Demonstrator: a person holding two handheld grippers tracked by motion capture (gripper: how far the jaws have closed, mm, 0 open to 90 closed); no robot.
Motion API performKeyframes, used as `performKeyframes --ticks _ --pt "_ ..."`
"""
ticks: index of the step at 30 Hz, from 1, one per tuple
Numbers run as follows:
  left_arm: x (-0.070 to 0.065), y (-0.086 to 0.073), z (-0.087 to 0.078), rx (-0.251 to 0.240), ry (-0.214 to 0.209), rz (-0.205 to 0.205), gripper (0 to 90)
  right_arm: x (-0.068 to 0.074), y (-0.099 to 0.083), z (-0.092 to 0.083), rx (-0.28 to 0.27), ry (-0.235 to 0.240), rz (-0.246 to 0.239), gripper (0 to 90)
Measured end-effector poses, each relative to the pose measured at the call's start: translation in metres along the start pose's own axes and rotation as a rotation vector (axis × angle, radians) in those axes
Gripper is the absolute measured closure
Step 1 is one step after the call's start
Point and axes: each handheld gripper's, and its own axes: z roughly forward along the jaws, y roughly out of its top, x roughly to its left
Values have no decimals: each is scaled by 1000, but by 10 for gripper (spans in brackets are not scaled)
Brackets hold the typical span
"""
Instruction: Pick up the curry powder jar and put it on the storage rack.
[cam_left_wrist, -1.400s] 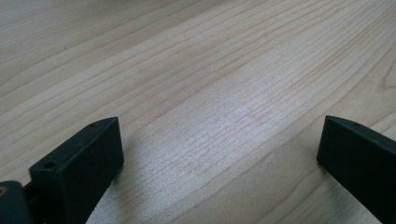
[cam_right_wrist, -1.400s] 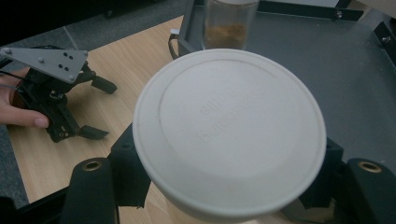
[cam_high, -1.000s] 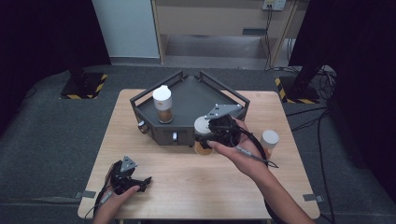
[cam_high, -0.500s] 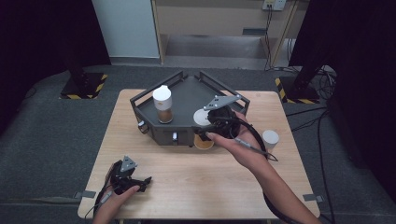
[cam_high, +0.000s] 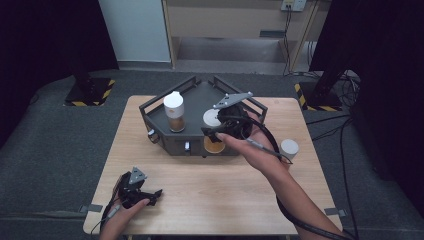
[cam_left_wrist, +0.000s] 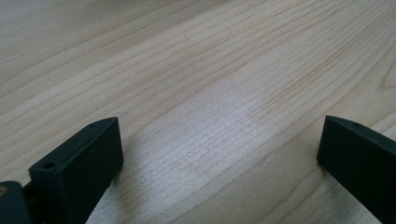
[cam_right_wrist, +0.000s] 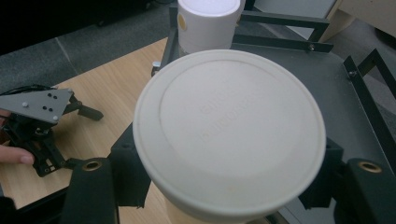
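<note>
right gripper (cam_high: 216, 131) is pinching a white-lidded jar (cam_high: 214, 134) of amber stuff, holding it just over the front edge of the dark tray (cam_high: 200, 97), middle of the frame. its jaws are pressing both sides under the lid (cam_right_wrist: 229, 133). a second jar (cam_high: 173, 111) is standing on the tray up left, a third (cam_high: 289, 148) sitting on the table (cam_high: 225, 190) right. left gripper (cam_high: 142, 195) is resting lower left, jaws spread wide.

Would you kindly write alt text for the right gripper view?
A round white plastic jar lid sits clamped between the right gripper's black fingers. Behind it stand a second white-capped jar and a dark grey metal tray; the left gripper rests on the wooden table.
</note>
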Motion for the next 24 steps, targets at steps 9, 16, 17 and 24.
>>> performKeyframes --ticks 9,16,17,24 --pt "0 0 0 0 -1 1 0 -8 7 5 -1 -7 10 338" --pt "0 0 0 0 -1 1 0 -14 13 9 -4 -15 12 338" --pt "0 0 0 0 -1 1 0 -15 14 9 -4 -16 12 338" --pt "0 0 0 1 -2 2 0 -19 18 15 -9 -21 15 338"
